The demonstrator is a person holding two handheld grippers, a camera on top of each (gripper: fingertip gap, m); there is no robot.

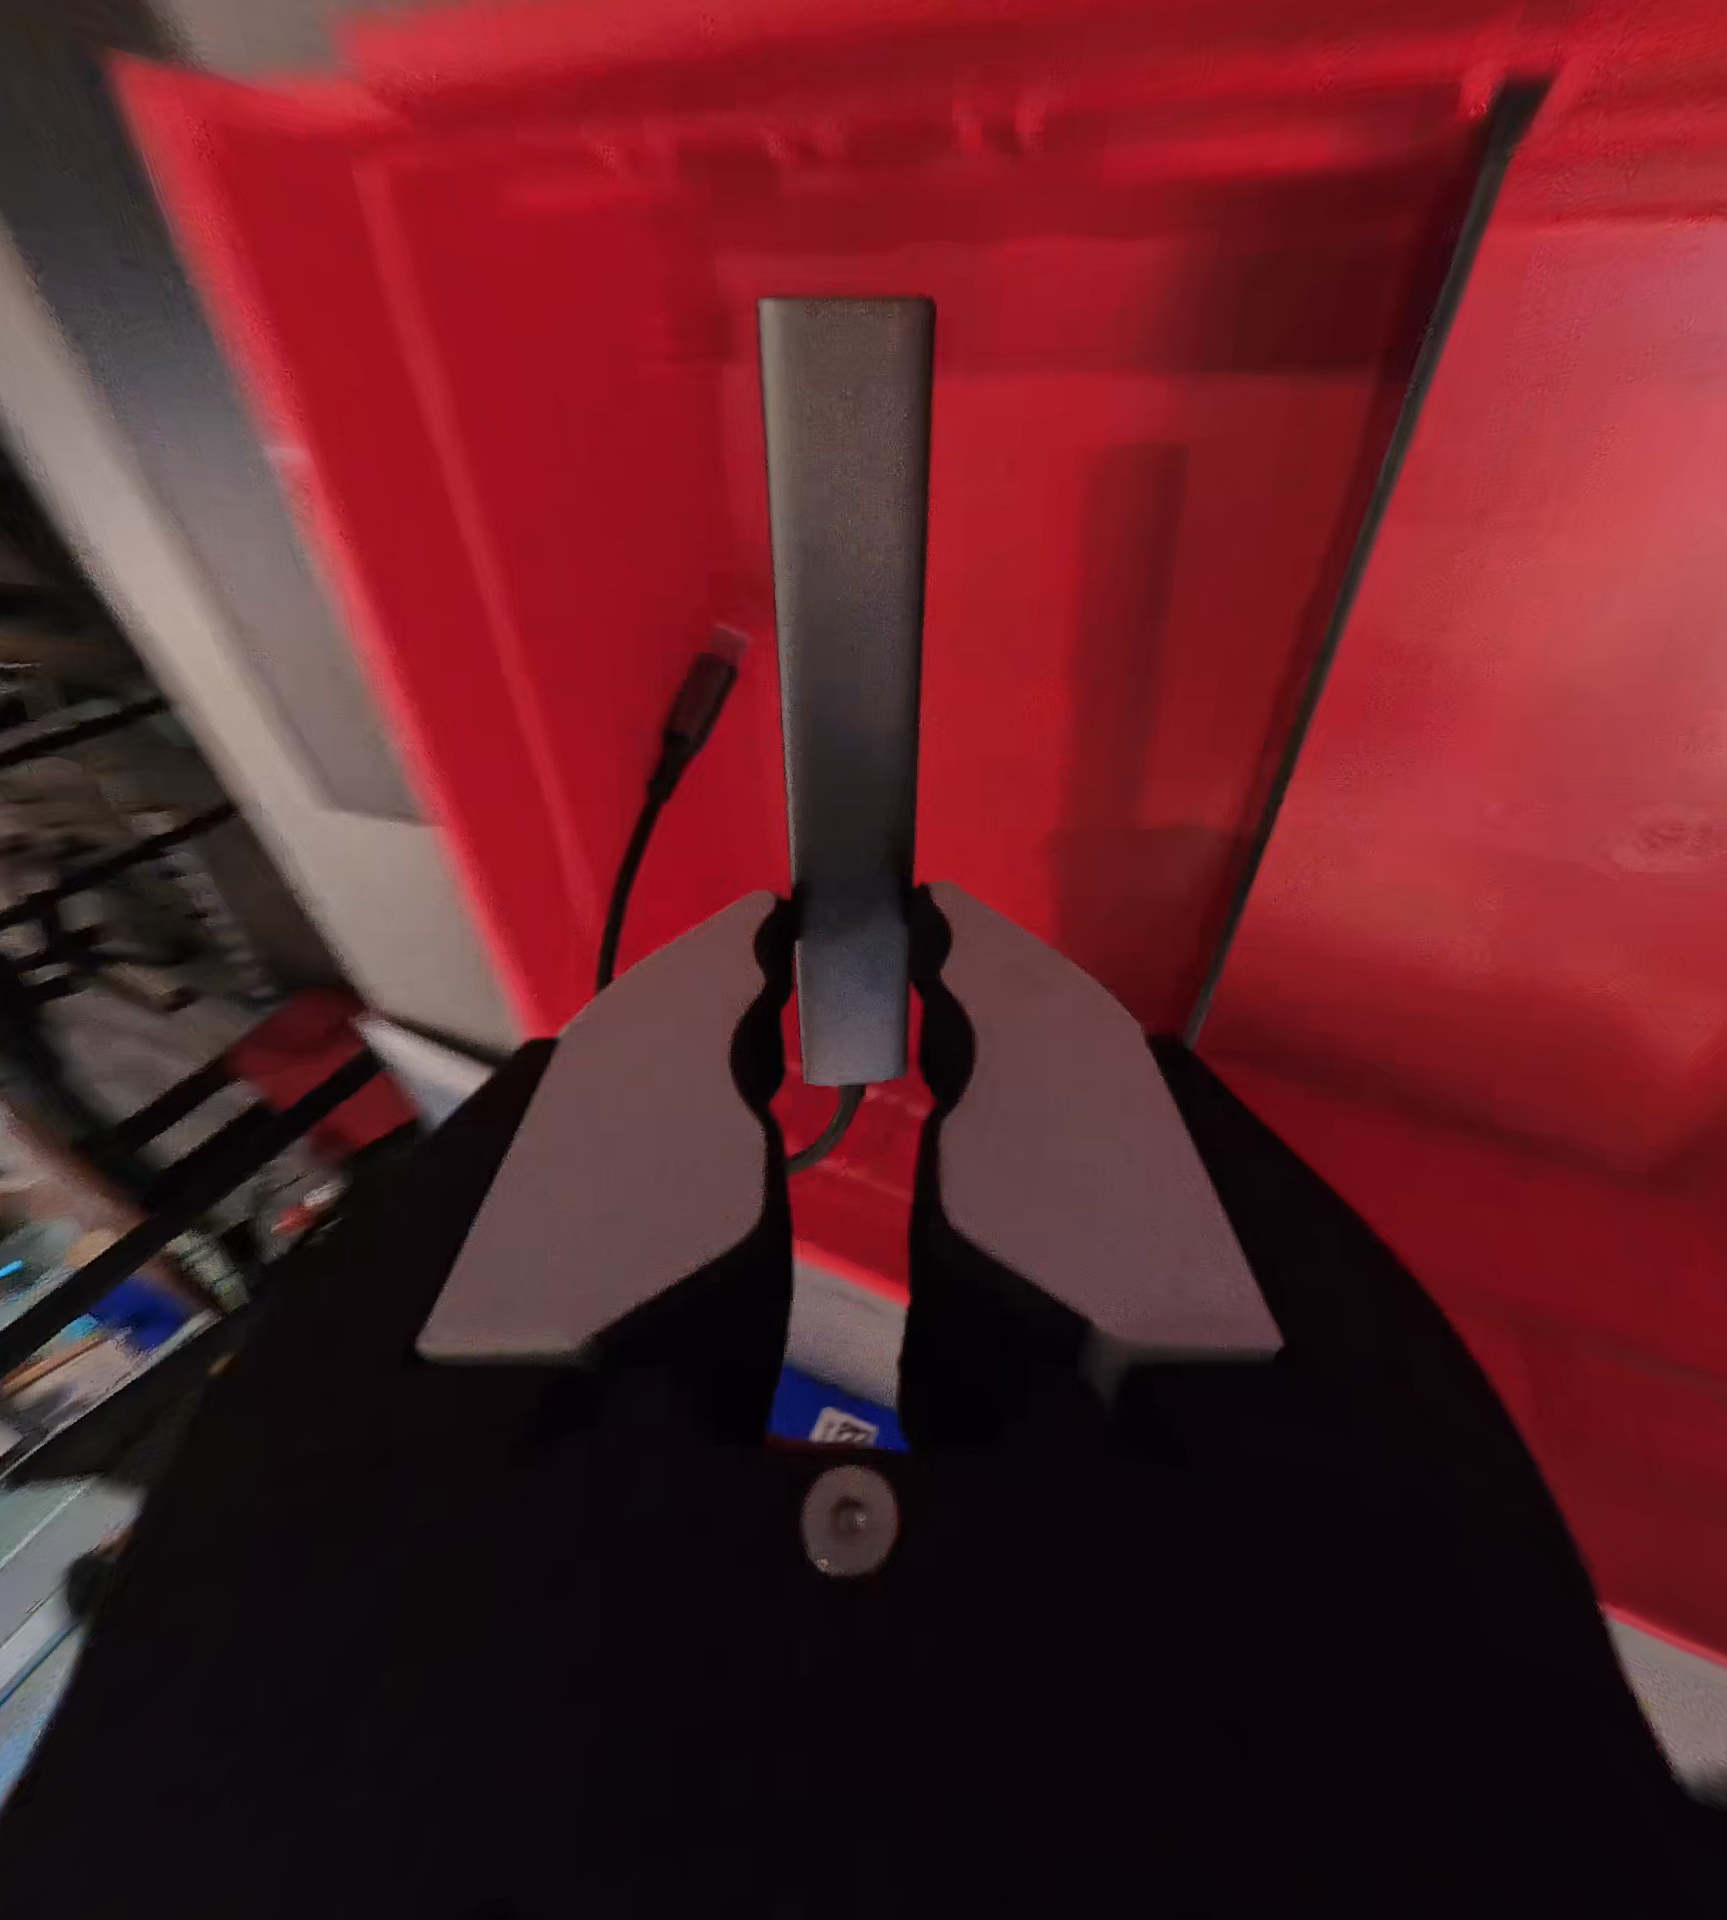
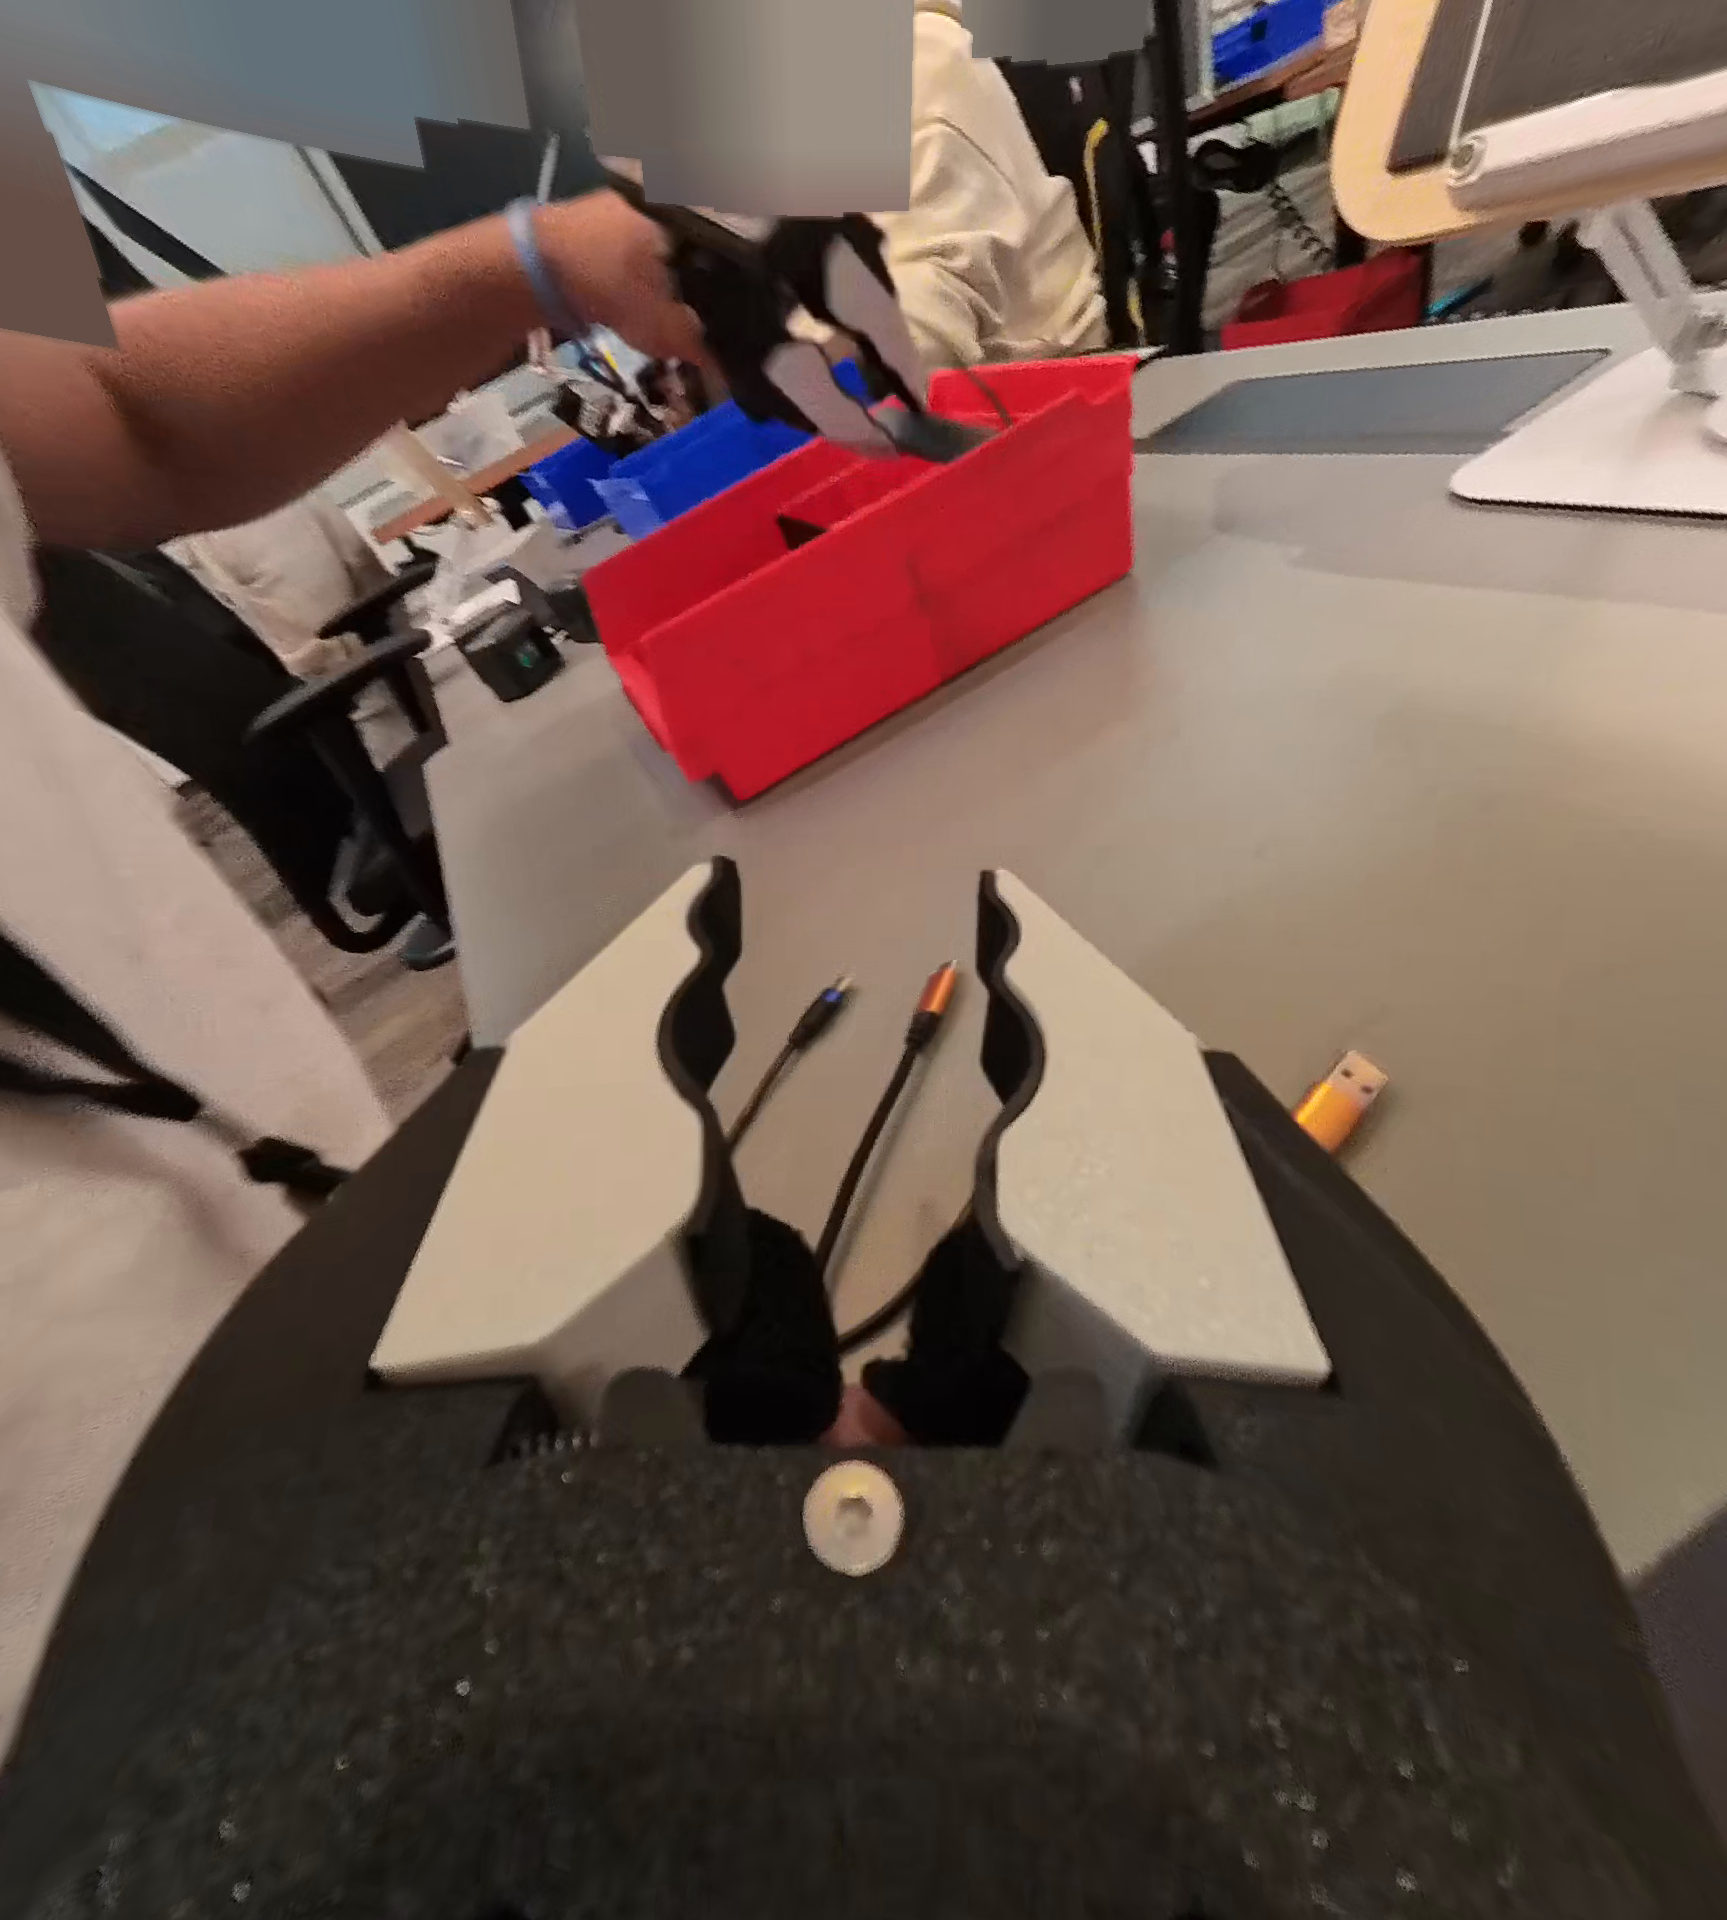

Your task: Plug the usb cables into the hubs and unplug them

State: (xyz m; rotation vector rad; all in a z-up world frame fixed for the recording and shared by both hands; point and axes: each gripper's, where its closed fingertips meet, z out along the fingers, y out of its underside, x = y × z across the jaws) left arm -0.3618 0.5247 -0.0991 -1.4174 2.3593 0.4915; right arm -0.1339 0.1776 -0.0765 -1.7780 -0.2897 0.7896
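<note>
My left gripper [image 1: 851,902] is shut on a long grey metal hub [image 1: 848,582] and holds it over the inside of a red bin [image 1: 1202,520]. The hub's black cable [image 1: 630,873] hangs to the left and ends in a plug [image 1: 703,681]. In the right wrist view the left gripper [image 2: 864,416] shows far off, holding the hub [image 2: 916,431] at the rim of the red bin [image 2: 838,644]. My right gripper [image 2: 854,883] is open and empty just above the grey table [image 2: 1358,779]. Between its fingers lie a black cable with a blue-tipped plug [image 2: 823,1008] and one with an orange plug [image 2: 932,997].
An orange USB plug [image 2: 1342,1107] lies right of the right gripper. A white monitor stand [image 2: 1617,436] sits at the far right. Blue bins [image 2: 672,468] stand behind the red bin. A person's forearm [image 2: 339,353] reaches over the table's left edge; office chairs [image 2: 350,707] stand beyond it. The left gripper's tips are roughly 40 centimetres from the right gripper's.
</note>
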